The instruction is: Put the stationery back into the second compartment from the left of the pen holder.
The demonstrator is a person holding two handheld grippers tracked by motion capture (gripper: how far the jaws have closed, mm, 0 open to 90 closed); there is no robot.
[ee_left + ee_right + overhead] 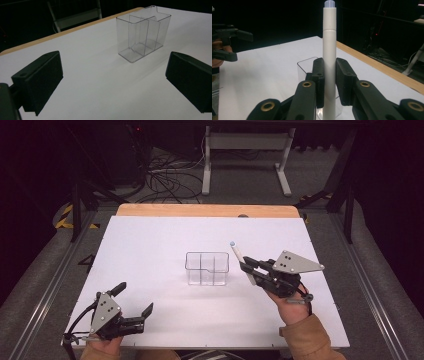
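Right claw (pixel 248 268) clamped on a white marker (pixel 237 256) — jaws pinch its barrel low down, pale-blue cap end up, tilted away from the hand; it hangs just right of the clear divided box (pixel 207 268), not touching from above; the right gripper view has the marker (pixel 329 50) upright with the box (pixel 305 65) behind it. Left claw (pixel 134 299) spread wide, holding nothing, at the near-left of the white table (pixel 150 245); box (pixel 143 32) sits mid-table, well apart from it.

Black tongs (pixel 250 269), tan sleeve (pixel 307 338)
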